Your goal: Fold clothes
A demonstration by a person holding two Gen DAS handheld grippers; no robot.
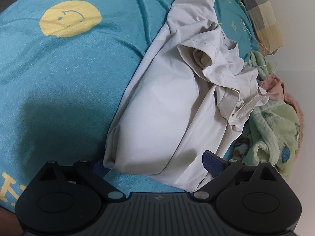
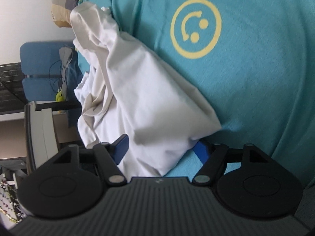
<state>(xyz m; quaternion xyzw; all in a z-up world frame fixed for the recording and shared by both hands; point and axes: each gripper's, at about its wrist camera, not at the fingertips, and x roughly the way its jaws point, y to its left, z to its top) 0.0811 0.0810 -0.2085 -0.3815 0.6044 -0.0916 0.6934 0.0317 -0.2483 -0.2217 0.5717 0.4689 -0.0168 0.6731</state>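
White garment bunched between both pairs of jaws — folding barely begun

Nearest, the left gripper (image 1: pixel 157 169) stands spread wide with the white garment (image 1: pixel 167 108) between its jaws, the pads not clearly pressing; the right gripper (image 2: pixel 160 147) likewise straddles a corner of the cloth, jaws apart. Beyond the jaws the garment lies crumpled on the teal bed cover (image 1: pixel 69 68) — sleeves tangled, nothing squared, so smoothing and every fold remain. Farther off sits a green blanket (image 1: pixel 275 133).

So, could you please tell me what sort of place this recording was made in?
Most likely a bedroom: the white garment lies on a teal smiley-print bedsheet, with a checked pillow and a fleecy green blanket alongside.
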